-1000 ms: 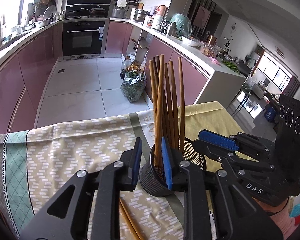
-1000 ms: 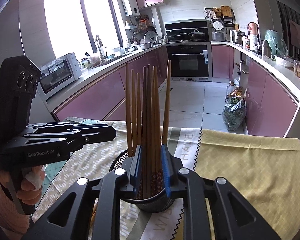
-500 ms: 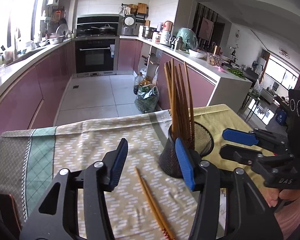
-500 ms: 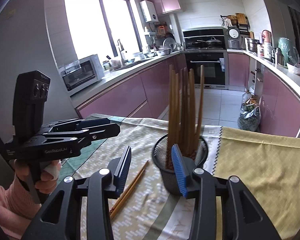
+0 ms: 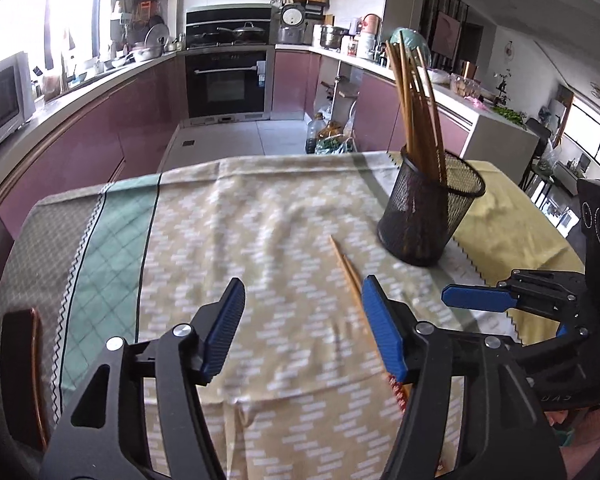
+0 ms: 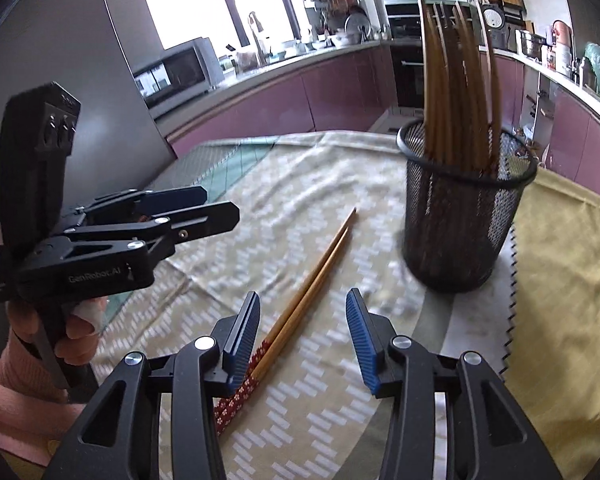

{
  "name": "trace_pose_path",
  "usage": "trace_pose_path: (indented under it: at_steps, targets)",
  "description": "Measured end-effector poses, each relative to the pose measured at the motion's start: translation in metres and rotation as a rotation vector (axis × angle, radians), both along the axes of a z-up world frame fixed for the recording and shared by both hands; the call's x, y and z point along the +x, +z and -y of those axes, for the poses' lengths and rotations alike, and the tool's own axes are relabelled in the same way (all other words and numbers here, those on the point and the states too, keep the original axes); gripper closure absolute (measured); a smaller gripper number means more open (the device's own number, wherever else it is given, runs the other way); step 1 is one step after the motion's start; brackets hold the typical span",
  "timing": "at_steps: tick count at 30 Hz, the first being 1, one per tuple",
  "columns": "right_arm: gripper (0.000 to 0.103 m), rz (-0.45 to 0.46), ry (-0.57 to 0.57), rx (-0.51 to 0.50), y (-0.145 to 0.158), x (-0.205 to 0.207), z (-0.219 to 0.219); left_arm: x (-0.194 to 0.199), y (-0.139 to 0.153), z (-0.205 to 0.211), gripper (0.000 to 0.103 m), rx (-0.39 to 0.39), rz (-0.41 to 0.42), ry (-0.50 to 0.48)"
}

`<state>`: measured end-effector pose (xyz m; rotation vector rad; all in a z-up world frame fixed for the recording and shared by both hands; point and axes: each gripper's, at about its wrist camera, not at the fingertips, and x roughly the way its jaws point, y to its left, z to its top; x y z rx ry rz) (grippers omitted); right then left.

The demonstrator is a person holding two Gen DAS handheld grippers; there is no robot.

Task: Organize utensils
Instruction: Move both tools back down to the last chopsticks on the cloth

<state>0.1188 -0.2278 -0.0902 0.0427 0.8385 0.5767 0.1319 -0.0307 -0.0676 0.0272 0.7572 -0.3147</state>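
Observation:
A black mesh cup [image 5: 428, 216] holding several wooden chopsticks [image 5: 414, 112] stands upright on the patterned tablecloth [image 5: 228, 240]. It also shows in the right wrist view [image 6: 464, 216]. A loose pair of chopsticks [image 6: 312, 284] with red patterned ends lies flat on the cloth left of the cup, also seen in the left wrist view [image 5: 350, 276]. My left gripper [image 5: 302, 328] is open and empty, back from the cup. My right gripper [image 6: 302, 332] is open and empty, just above the pair's red ends.
The table's near and far edges drop to a tiled kitchen floor. A yellow cloth [image 6: 560, 280] covers the table's right side. A dark chair back [image 5: 20, 376] stands at the left edge. Purple cabinets and counters ring the room.
Both grippers opened and pulled back from the mesh cup, which now stands free. The loose chopstick pair has come into fuller view.

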Motion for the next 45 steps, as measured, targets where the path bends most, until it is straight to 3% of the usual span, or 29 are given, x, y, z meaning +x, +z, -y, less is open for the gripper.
trace_pose_path:
  at_steps: [13, 23, 37, 40, 45]
  targets:
    - [0.061, -0.035, -0.029, -0.112, -0.023, -0.009, -0.025, -0.014, -0.022, -0.012, 0.042, -0.011, -0.045, 0.021]
    - [0.063, -0.041, -0.057, -0.135, -0.025, -0.013, -0.014, -0.016, -0.024, -0.01, 0.042, -0.005, -0.049, 0.003]
    - [0.085, -0.075, -0.074, -0.137, -0.026, -0.004, -0.001, -0.017, -0.036, 0.027, 0.043, 0.048, -0.084, -0.127]
    - [0.086, -0.086, -0.078, -0.119, -0.025, -0.001, 0.004, -0.018, -0.038, 0.034, 0.045, 0.04, -0.1, -0.169]
    - [0.086, -0.098, -0.085, -0.1, -0.026, 0.004, 0.011, -0.015, -0.048, 0.05, 0.062, 0.056, -0.136, -0.201]
